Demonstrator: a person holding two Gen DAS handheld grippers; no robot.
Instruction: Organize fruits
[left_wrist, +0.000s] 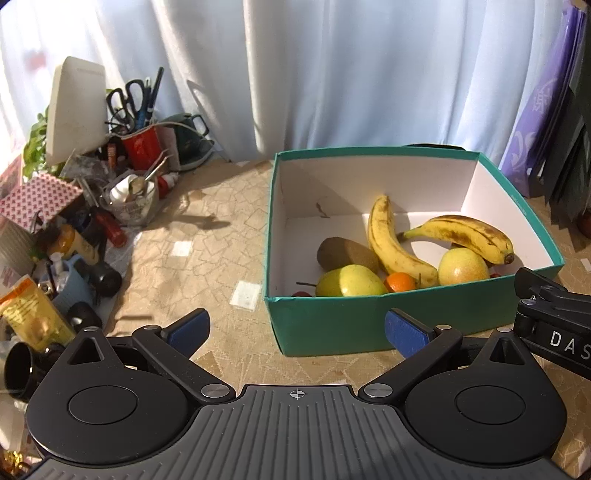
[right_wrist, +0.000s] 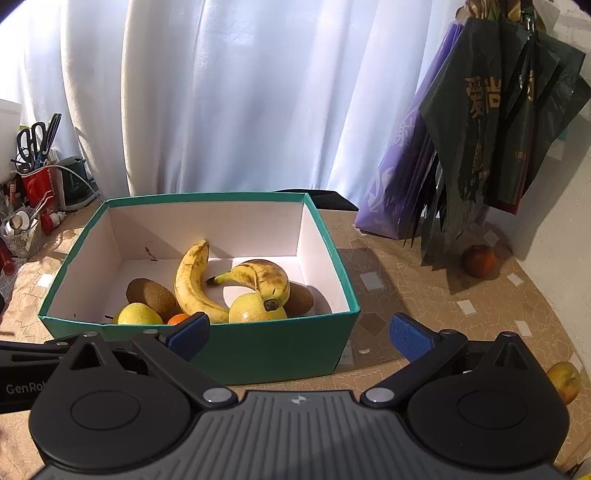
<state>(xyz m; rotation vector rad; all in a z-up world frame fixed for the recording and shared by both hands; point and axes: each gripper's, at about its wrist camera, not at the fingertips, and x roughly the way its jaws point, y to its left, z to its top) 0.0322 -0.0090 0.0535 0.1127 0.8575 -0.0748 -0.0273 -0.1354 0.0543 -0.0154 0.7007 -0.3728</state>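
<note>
A teal box (left_wrist: 332, 325) (right_wrist: 273, 350) with a white inside stands on the table. It holds two bananas (left_wrist: 391, 243) (right_wrist: 192, 280), a kiwi (left_wrist: 343, 253) (right_wrist: 151, 295), two yellow-green apples (left_wrist: 351, 282) (right_wrist: 255, 310), a small orange (left_wrist: 399, 282) (right_wrist: 179, 318), and a second kiwi (right_wrist: 299, 297). My left gripper (left_wrist: 297, 332) is open and empty in front of the box. My right gripper (right_wrist: 299, 334) is open and empty at the box's near right corner. A red apple (right_wrist: 478, 260) and a yellowish apple (right_wrist: 565, 380) lie on the table to the right.
Clutter crowds the left: a red cup with scissors (left_wrist: 142, 144), jars, bottles, a white device (left_wrist: 75, 110). Hanging dark and purple bags (right_wrist: 480, 147) are at the right. A curtain (left_wrist: 332, 74) backs the table. The right gripper's body (left_wrist: 554, 325) shows beside the box.
</note>
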